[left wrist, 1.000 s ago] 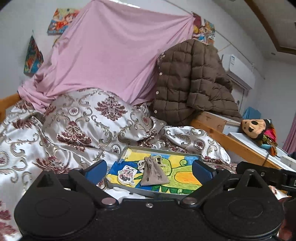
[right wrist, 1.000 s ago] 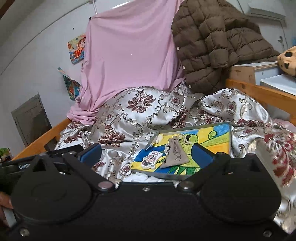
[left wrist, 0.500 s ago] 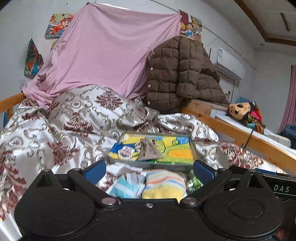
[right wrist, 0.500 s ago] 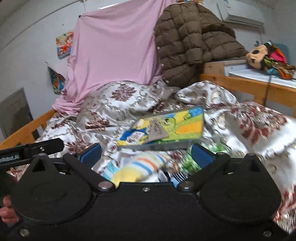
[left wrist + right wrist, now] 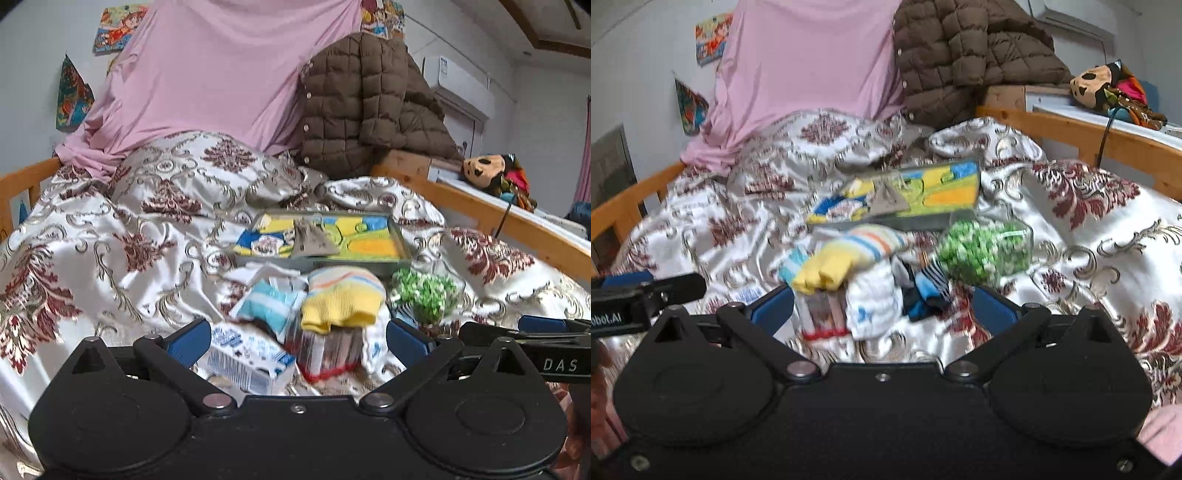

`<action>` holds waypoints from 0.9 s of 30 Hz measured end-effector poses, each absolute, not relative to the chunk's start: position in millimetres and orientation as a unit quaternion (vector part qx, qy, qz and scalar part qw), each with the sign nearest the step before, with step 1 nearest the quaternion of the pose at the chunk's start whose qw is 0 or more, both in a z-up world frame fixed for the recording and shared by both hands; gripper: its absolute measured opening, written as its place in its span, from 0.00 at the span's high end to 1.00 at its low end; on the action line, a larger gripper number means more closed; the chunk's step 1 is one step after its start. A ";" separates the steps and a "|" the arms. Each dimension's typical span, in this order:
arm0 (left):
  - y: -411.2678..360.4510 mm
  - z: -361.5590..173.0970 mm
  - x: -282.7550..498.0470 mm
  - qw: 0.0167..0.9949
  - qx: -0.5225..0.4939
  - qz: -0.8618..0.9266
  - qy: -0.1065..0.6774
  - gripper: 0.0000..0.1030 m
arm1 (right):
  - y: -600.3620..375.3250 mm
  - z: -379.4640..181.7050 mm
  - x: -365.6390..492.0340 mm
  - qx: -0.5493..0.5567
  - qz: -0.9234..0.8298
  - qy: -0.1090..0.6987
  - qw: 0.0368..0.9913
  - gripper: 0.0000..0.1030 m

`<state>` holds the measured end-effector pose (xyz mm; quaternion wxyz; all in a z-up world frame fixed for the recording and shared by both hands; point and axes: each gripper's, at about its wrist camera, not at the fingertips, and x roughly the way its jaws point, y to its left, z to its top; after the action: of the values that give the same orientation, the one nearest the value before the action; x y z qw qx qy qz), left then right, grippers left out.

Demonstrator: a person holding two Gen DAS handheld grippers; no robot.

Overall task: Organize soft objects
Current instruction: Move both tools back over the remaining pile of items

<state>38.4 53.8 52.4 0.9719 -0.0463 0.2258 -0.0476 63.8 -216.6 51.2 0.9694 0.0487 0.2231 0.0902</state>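
Sock pile (image 5: 343,299) and tray (image 5: 321,236) crowd the middle; quilt (image 5: 92,236) leftward lies open.

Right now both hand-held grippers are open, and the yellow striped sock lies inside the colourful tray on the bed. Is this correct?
Not quite. The yellow striped sock lies on the bedding in front of the colourful tray, not inside it; the left wrist view shows this. Both the left hand-held gripper and the right hand-held gripper are open.

a home bedroom: wooden-framed bed (image 5: 476,206), patterned quilt (image 5: 110,236), plush toy (image 5: 480,170).
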 end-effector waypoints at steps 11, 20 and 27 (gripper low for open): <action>53.0 26.5 50.2 0.954 -0.042 -0.038 0.293 0.02 | -216.5 16.8 68.3 0.057 0.070 0.297 0.951 0.01; 45.7 17.6 54.9 0.945 -0.027 -0.045 0.322 0.02 | -216.5 3.2 77.6 0.055 0.066 0.330 0.940 0.01; 43.6 13.0 58.9 0.940 -0.029 -0.039 0.338 0.02 | -213.6 -5.4 89.8 0.044 0.072 0.351 0.933 0.01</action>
<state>58.9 43.6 13.0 0.9398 -0.0290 0.3381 -0.0392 89.8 -213.6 -5.4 0.9326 0.0442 0.3509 0.0722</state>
